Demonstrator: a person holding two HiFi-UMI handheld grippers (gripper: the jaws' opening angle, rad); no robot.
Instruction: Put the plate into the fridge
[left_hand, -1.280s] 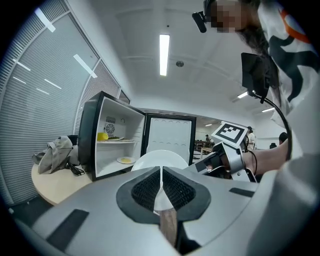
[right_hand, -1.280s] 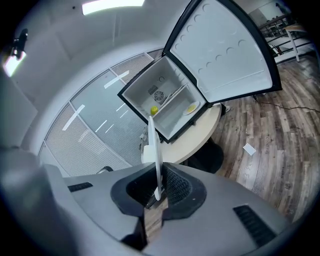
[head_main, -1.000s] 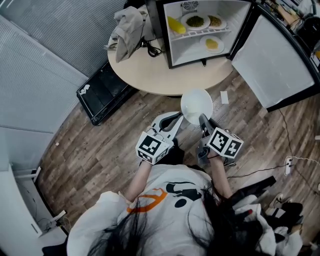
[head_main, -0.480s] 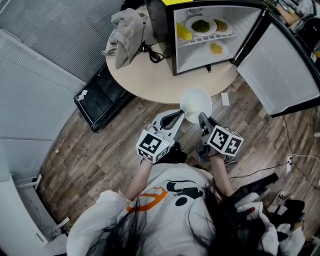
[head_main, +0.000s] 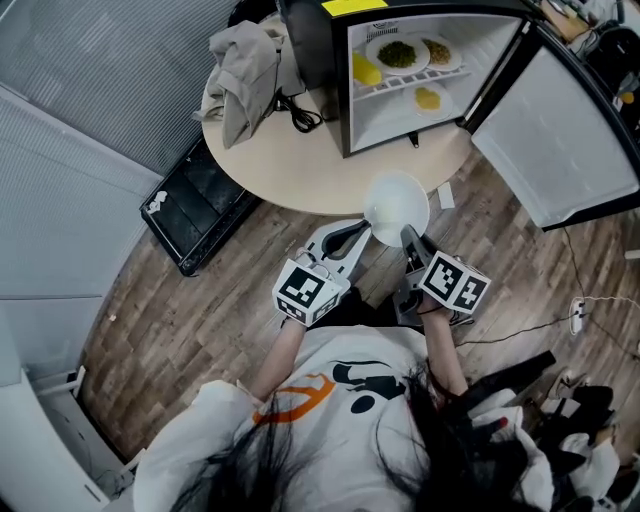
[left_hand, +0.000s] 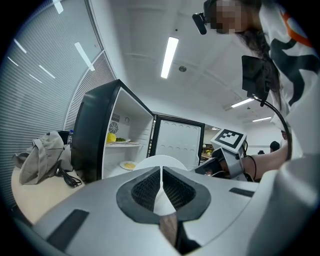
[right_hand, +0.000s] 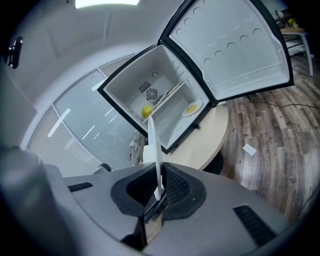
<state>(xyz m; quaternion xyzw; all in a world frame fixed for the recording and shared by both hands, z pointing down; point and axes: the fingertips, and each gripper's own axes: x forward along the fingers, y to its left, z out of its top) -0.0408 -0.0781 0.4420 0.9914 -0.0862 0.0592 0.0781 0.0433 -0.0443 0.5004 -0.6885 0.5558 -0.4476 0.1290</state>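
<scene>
1. Your right hand-held gripper (right_hand: 159, 186) is clenched on the near rim of the white plate (head_main: 396, 207). In the right gripper view the plate stands edge-on between the jaws.
2. Your left hand-held gripper (left_hand: 161, 174) is clamped on the same rim just beside it. Both of them carry the plate, which hangs in the air over the near edge of the round bench (head_main: 300, 165), well short of the fridge (head_main: 318, 70).
3. Both grips sit on the side nearest you, so the far rim will likely want to sag. Squeeze evenly and move your two hands as one, so the plate neither twists nor slips.
4. The door (head_main: 560, 130) stands wide open on your right and the opening faces you. Carry the plate straight across the bench, staying clear of the cloth bundle (head_main: 240, 65) and the black cable (head_main: 297, 108) on the left.
5. The shelf (head_main: 405, 78) looks full with dishes of food. The fridge floor below holds one small dish (head_main: 428, 98) with bare room to its left, which I judge the better spot.
6. Go in low under the shelf, set the plate down flat, and only then let go with both.
</scene>
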